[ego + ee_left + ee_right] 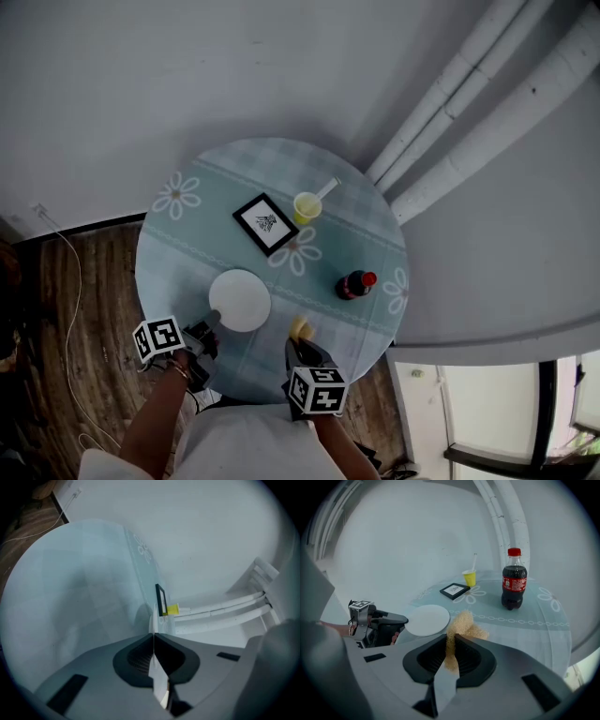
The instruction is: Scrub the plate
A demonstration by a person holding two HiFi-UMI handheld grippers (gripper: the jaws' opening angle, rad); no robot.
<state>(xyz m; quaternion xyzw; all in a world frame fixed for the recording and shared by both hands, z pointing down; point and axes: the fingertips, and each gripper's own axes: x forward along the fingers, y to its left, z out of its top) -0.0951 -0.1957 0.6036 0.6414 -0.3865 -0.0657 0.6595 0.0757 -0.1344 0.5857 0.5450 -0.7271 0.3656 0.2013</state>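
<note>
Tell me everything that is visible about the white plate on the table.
The plate is round, plain white and smooth, with a thin rim; it looks bare and clean. It is near the table's edge closest to the person. The left gripper is shut on its near rim, seen edge-on between the jaws. The sponge in the right gripper is apart from it. Whether it lies flat is unclear.

Bare cloth left of the plate and frame; bottle and cup (with straw, seemingly) crowd the right.
</note>
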